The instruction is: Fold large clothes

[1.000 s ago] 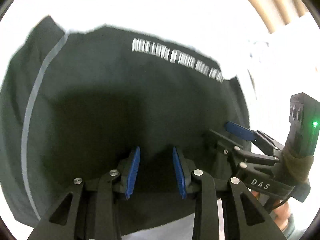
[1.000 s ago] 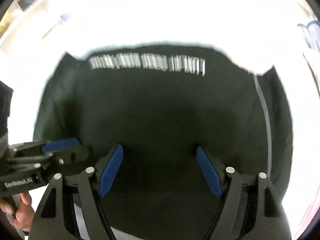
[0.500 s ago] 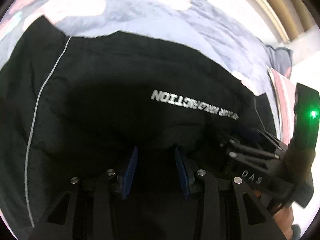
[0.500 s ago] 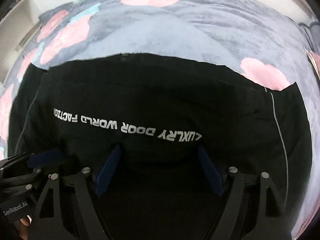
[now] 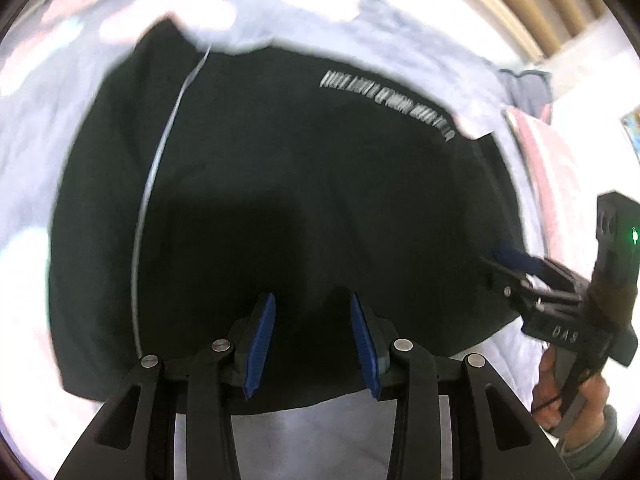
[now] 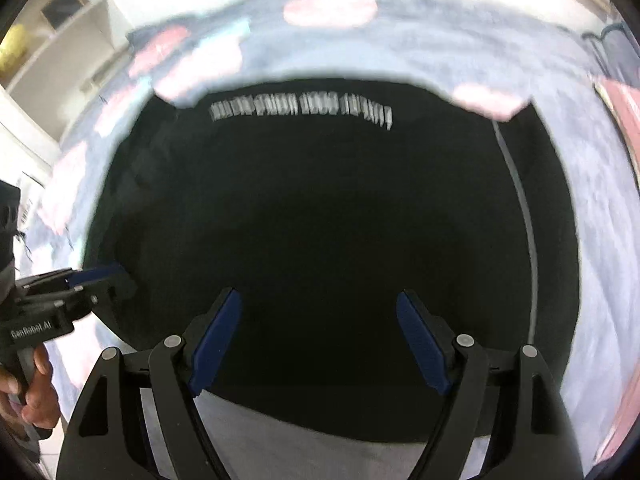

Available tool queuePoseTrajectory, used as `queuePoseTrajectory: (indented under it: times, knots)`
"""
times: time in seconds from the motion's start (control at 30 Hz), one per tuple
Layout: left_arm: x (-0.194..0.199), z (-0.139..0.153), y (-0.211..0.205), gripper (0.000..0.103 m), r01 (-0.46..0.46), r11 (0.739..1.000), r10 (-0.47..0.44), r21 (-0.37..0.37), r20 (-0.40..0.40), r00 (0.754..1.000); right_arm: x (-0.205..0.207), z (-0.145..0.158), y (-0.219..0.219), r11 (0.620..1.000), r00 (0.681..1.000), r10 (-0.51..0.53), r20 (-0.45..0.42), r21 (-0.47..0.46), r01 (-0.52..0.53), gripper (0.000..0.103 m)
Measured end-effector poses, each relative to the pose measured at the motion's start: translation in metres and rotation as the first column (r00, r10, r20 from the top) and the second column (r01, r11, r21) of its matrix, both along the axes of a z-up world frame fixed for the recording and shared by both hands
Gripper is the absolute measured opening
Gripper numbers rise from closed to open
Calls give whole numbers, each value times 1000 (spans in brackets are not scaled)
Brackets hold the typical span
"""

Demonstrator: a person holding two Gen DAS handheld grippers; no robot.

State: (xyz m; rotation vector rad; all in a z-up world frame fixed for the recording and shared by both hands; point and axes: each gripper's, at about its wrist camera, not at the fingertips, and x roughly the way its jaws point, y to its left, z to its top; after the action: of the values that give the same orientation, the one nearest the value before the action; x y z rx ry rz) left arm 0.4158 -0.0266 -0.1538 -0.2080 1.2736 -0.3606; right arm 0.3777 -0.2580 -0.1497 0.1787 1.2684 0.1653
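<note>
A black garment [image 5: 304,208] with a blurred line of white lettering [image 6: 300,109] fills the centre of both views, lying on a grey blanket with pink patches [image 6: 420,32]. The left gripper [image 5: 312,346] stands partly apart, the right gripper [image 6: 318,344] wide, both empty above the cloth's lower edge.

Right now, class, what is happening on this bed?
A person holds a two-finger gripper in each hand above a black garment with white lettering, spread on a grey blanket with pink patches. The left gripper and right gripper both stand open over the near hem, gripping nothing. The picture is blurred.
</note>
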Motion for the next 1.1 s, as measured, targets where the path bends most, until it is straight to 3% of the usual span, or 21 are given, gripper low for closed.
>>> queuePoseTrajectory:
  times: [0.17, 0.37, 0.47, 0.6, 0.77, 0.93, 1.1]
  knots:
    - [1, -31, -5, 40, -17, 999, 18, 45, -32, 999, 1, -19, 7, 1000, 1000, 4, -10, -26, -4, 86]
    - [-2, -33, -1, 40, -11, 998, 12, 57, -15, 1000, -5, -18, 11, 999, 1000, -5, 21, -40, 6, 89]
    - [-4, -23, -9, 40, 7, 999, -6, 40, -11, 1000, -14, -13, 2, 1000, 1000, -24, 5, -4, 24, 89]
    - [-5, 9, -5, 40, -6, 1000, 5, 16, 37, 999, -27, 10, -31, 993, 996, -91, 10, 71, 90, 89]
    - [4, 45, 58, 40, -135, 988, 142, -79, 90, 986, -40, 36, -107, 960, 963, -265, 47, 102, 259, 89]
    - [26, 46, 110, 41, -222, 973, 226, -56, 92, 970, -37, 29, -183, 913, 916, -400, 17, 95, 396, 89]
    - [41, 25, 145, 41, -281, 943, 285, -180, -9, 959, -28, 19, -211, 906, 908, -419, 1, 67, 418, 89]
